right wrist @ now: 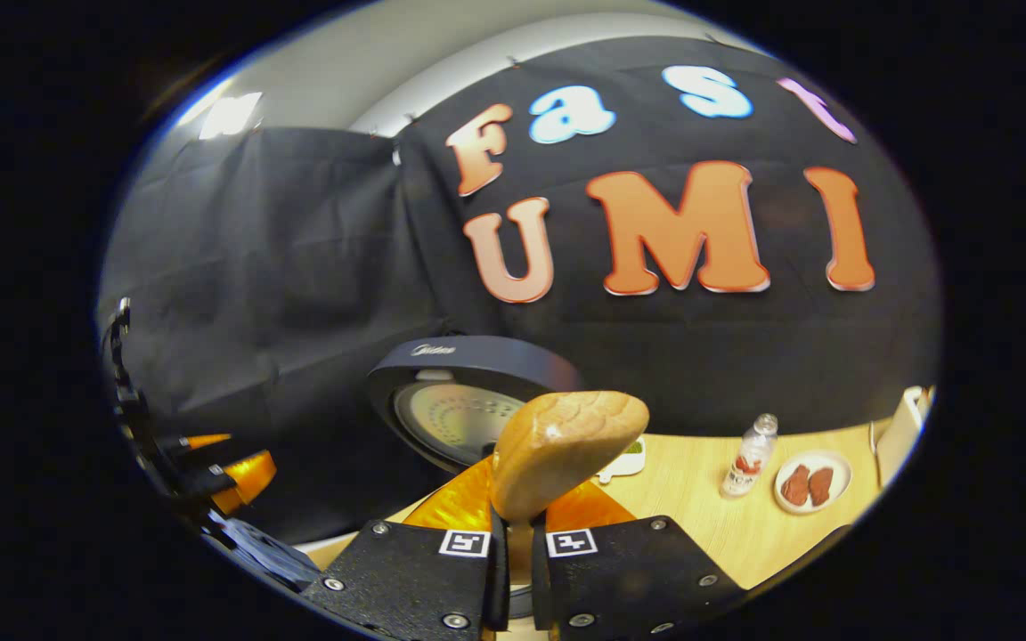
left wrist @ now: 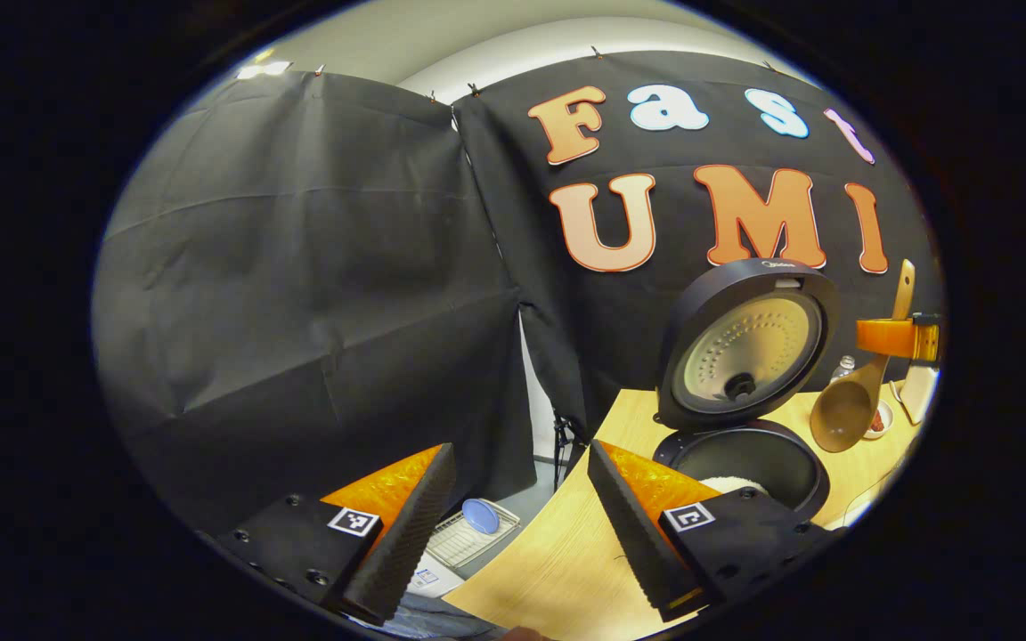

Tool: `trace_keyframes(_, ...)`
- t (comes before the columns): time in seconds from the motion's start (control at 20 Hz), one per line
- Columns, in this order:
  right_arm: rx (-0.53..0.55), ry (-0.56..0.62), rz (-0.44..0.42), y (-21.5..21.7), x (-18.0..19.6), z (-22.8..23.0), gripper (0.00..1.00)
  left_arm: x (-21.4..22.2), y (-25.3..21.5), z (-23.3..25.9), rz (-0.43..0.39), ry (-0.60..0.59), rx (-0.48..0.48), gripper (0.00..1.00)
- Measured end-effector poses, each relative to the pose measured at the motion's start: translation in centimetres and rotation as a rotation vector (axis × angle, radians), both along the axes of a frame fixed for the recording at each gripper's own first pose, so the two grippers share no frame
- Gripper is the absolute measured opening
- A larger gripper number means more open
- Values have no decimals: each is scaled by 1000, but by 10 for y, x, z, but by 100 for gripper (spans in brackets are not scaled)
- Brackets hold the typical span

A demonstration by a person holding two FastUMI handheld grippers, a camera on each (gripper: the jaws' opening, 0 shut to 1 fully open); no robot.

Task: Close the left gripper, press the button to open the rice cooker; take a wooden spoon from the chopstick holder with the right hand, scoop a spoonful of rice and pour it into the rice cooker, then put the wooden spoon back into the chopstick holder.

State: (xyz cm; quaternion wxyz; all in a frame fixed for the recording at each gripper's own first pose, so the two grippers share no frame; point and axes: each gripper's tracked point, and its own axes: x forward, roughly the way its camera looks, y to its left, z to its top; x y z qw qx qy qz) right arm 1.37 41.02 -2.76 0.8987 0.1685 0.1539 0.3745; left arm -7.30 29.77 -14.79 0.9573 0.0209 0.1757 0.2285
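The black rice cooker [left wrist: 749, 463] stands open on the wooden table [left wrist: 566, 552], its lid [left wrist: 749, 352] upright and white rice [left wrist: 731, 485] showing in the pot. My left gripper [left wrist: 517, 534] is open, held left of the cooker, nothing between its fingers. To the cooker's right, my right gripper [left wrist: 900, 338] holds the wooden spoon [left wrist: 847, 409] by the handle, bowl hanging down. In the right gripper view, my right gripper [right wrist: 513, 543] is shut on the spoon [right wrist: 566, 463], in front of the lid [right wrist: 460, 409]. The left gripper [right wrist: 210, 472] is at the far left.
Behind the spoon stand a small bottle [right wrist: 749, 467], a plate with red pieces [right wrist: 811, 485], a small white dish [right wrist: 629, 458] and a white container [right wrist: 900, 436] at the right edge. Below the table's left edge lies a wire rack [left wrist: 477, 530] with a blue object.
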Motion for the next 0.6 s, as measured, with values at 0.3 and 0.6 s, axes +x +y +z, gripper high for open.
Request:
trace_keyframes(0.3, 81, 173, -192, -131, 35, -40, 9, 21, -54, 14, -40, -10, -33, 100)
trace_keyframes(0.6, 65, 276, -374, -246, 29, -99, 10, 51, -95, 41, -91, -39, -21, 97)
